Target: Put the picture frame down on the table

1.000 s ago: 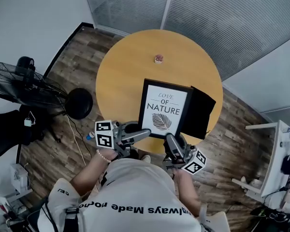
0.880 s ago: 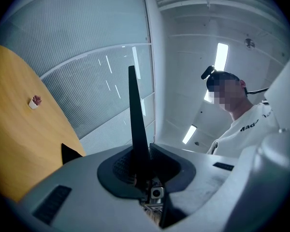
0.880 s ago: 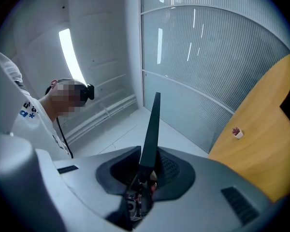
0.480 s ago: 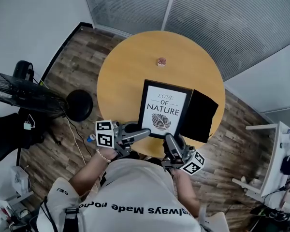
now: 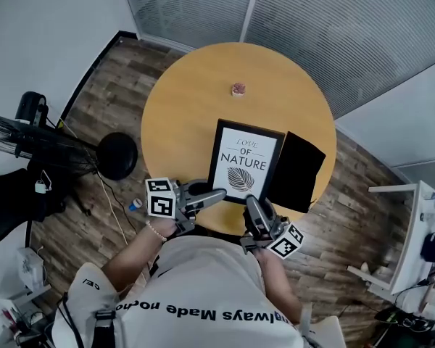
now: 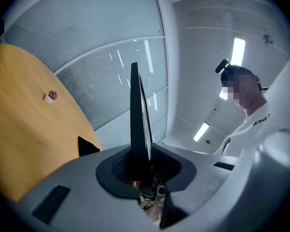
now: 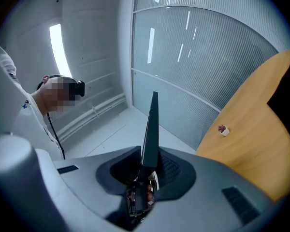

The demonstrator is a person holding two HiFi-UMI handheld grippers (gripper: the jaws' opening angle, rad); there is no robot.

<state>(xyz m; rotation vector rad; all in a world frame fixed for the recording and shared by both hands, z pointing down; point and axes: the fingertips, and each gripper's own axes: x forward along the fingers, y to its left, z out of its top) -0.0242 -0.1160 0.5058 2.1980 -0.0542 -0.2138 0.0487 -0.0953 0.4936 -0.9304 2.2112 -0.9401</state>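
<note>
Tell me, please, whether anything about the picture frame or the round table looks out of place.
One thing stands out: a black panel juts sideways from the right edge of the picture frame, angled apart from it over the table. It may be the frame's back stand swung open. Nothing looks spilled or damaged.

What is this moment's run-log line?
left hand-held gripper: shut on picture frame | right hand-held gripper: shut on picture frame | state: held over table

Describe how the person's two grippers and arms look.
The left gripper and right gripper are grey, rounded shells with dark pads, each carrying a white cube with black square markers. The arms are bare below a white T-shirt with black lettering; a bead bracelet circles the left wrist.
</note>
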